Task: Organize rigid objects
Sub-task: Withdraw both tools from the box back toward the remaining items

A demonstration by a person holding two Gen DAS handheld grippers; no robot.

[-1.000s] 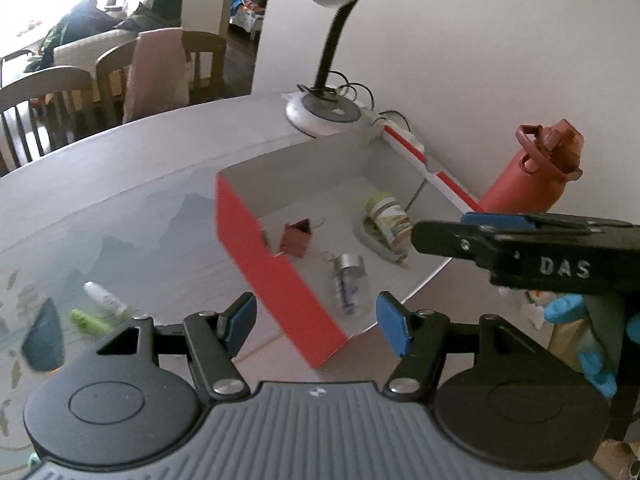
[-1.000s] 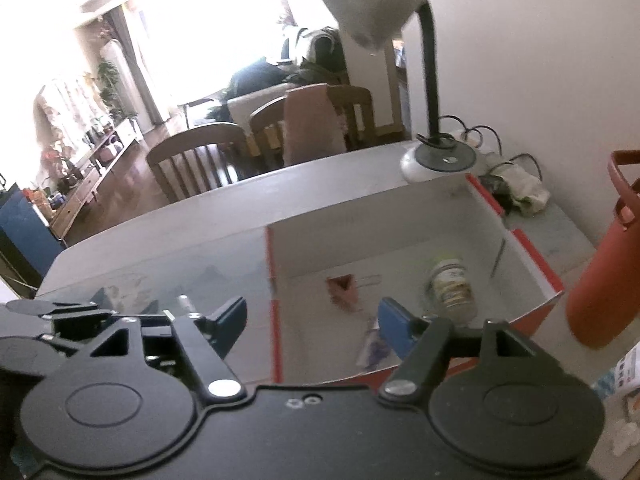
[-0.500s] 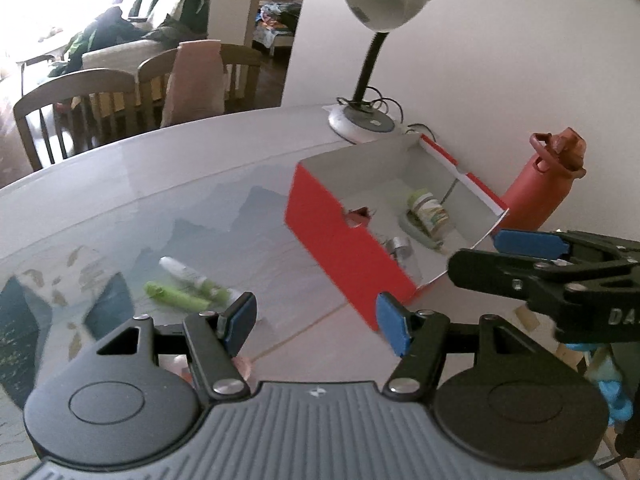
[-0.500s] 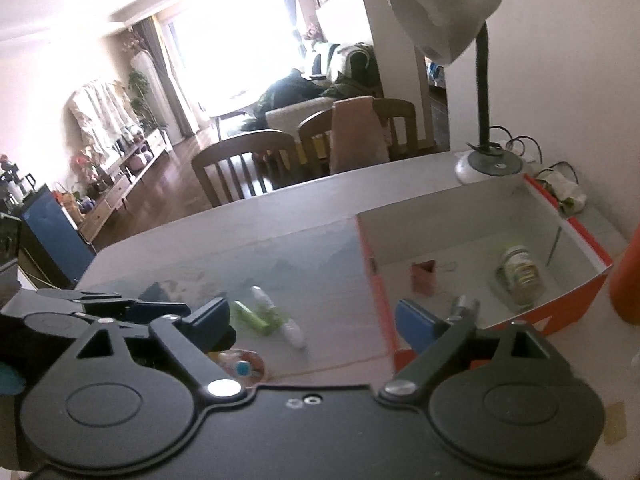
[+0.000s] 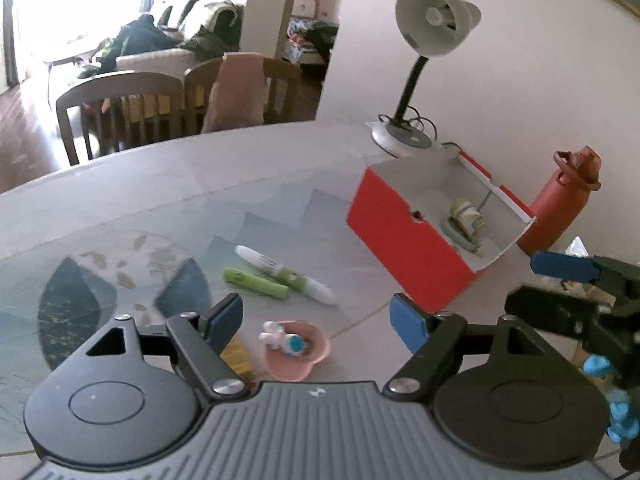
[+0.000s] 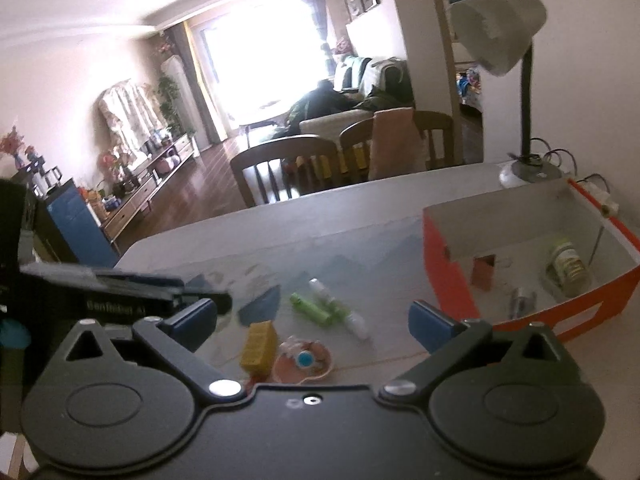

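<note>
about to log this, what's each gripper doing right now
left gripper: open, jaws just opened wider, nothing between them
right gripper: open, jaws just opened wider, empty

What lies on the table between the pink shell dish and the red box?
In both wrist views, only bare table separates the pink shell dish from the red box; the markers lie farther back.

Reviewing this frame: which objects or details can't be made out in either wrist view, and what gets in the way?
- Yellow block: in the left wrist view mostly hidden behind the left gripper's finger.
- Box contents: the near wall hides most in the left wrist view; the bottle label is too small to read.
- Figure in the pink dish: too blurred to identify.
- Red flask: outside the right wrist view.
</note>
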